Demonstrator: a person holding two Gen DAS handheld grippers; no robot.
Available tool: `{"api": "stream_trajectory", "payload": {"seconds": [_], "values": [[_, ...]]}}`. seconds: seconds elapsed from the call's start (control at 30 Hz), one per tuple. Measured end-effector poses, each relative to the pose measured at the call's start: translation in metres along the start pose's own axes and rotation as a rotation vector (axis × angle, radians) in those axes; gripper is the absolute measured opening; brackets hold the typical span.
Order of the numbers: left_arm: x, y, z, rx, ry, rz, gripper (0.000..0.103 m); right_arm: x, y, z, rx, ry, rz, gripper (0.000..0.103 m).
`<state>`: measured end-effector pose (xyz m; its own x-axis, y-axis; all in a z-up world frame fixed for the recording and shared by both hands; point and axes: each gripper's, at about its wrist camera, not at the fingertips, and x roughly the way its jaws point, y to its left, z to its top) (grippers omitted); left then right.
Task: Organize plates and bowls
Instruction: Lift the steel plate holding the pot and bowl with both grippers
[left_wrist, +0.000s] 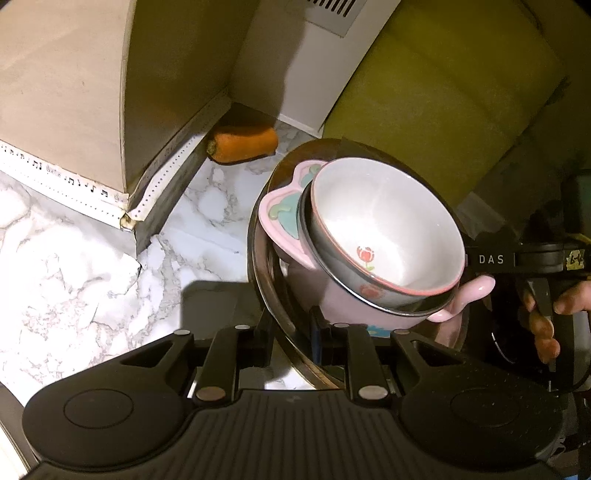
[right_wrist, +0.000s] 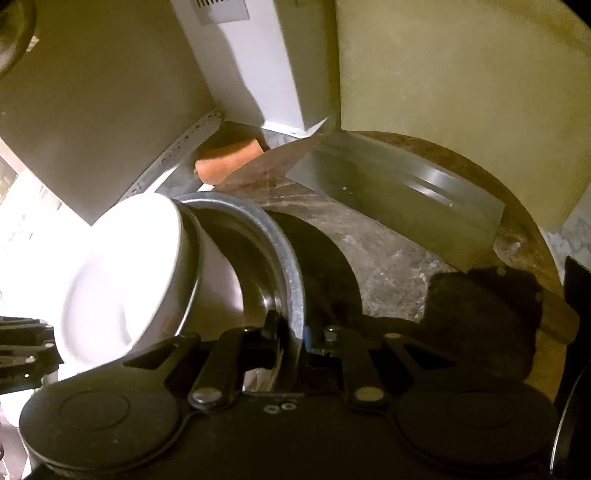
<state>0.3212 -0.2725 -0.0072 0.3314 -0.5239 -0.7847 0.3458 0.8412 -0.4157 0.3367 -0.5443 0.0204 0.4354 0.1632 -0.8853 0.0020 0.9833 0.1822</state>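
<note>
The left gripper (left_wrist: 291, 332) is clamped on the near rim of a steel plate (left_wrist: 258, 266), its jaws pinched together with the thin metal edge between them. On that plate sits a pink dish (left_wrist: 280, 206) with a heart-shaped rim, and nested in it a dark-rimmed steel bowl (left_wrist: 332, 266) carrying a white bowl (left_wrist: 388, 221) with a small red flower painted inside; the whole stack tilts toward one o'clock. At three o'clock the right gripper's black body (left_wrist: 532, 258) shows, with a hand (left_wrist: 546, 314) wrapped on its handle.

The right gripper (right_wrist: 291, 332) likewise bites the steel plate's (right_wrist: 284, 251) rim on the opposite side. The white bowl (right_wrist: 122, 266) glares at nine o'clock, too overexposed to read any detail.

Farther out, a round wooden chopping board (right_wrist: 406, 266) spreads toward two o'clock with a cleaver (right_wrist: 406, 199) lying on it. A carrot (left_wrist: 243, 146) lies on the marble counter (left_wrist: 92, 258) at twelve o'clock, in the corner by a box (left_wrist: 62, 92).
</note>
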Motion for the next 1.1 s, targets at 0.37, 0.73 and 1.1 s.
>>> {"api": "stream_trajectory", "payload": {"seconds": [0.37,0.73,1.1], "values": [[-0.012,0.003,-0.003,0.012,-0.03,0.02,0.018,-0.007,0.013,-0.007,-0.021,-0.043,-0.002,0.011],[-0.034,0.009,-0.002,0.008,-0.065,0.033,0.018,-0.018,0.026,-0.007,-0.016,-0.07,0.009,0.011],[-0.067,0.028,-0.005,-0.012,-0.108,0.079,0.018,-0.023,0.06,-0.001,-0.041,-0.096,0.047,0.011]]}}
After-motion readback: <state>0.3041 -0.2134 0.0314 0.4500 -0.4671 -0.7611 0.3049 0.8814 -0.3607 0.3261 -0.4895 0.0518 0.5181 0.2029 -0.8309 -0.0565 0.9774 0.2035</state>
